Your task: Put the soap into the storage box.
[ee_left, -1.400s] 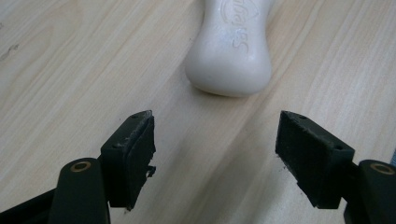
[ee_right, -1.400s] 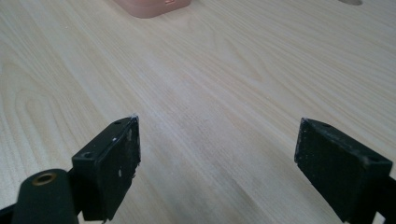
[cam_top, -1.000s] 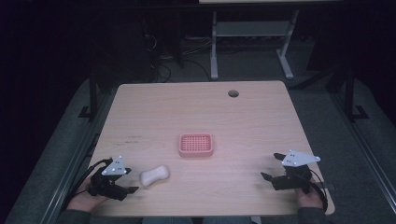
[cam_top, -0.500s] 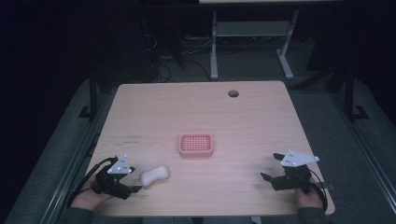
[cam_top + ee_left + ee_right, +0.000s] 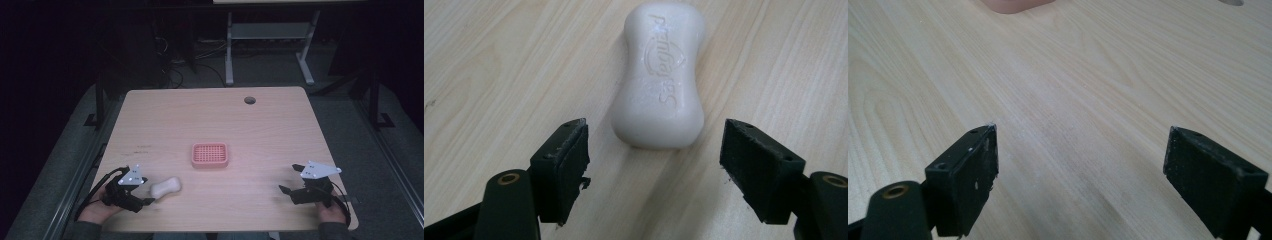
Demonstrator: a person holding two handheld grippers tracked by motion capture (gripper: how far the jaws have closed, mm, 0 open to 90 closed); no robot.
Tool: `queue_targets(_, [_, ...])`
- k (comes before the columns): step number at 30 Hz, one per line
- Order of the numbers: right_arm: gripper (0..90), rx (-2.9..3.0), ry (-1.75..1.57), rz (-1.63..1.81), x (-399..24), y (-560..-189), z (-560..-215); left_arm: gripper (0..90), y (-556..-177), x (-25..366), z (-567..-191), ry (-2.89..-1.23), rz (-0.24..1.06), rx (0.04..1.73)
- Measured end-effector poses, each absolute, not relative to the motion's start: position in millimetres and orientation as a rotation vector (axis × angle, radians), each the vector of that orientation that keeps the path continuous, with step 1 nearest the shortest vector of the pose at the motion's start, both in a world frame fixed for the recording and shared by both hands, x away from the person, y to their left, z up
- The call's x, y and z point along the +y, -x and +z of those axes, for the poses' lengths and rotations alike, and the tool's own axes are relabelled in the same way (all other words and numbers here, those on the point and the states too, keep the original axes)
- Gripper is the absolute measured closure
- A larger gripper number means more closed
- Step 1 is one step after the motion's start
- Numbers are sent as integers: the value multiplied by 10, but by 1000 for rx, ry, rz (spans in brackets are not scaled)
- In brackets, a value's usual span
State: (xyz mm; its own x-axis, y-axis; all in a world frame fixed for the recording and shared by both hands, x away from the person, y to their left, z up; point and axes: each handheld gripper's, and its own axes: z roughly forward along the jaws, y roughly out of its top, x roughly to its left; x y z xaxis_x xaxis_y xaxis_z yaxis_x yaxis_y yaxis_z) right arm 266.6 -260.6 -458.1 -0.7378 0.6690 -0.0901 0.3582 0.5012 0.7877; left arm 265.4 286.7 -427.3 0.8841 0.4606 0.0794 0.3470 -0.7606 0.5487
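soap (image 5: 658,77), a white waisted bar (raised lettering on top), lies flat on the wooden table (image 5: 270,125) near its front left corner, apart from the pink ridged soap dish (image 5: 210,155) at mid-table. the left gripper (image 5: 654,165) sits just short of the bar, jaws spread wide, nothing between them. the right gripper (image 5: 1080,175), also released, rests over bare wood at front right.

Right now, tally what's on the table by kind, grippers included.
Soap bar: 1, white, lying just ahead of the left gripper's open jaws
Soap dish: 1, pink, mid-table
Grippers: 2, left and right gripper, both open with nothing between the jaws
Total: 4
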Motion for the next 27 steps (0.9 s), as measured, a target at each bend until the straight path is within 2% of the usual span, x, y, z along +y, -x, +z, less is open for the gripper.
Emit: queue_targets(27, [136, 2373, -848, 1101, -2593, -2674, -4593, 269, -2785, 2668, -4240, -2538, 268, 530])
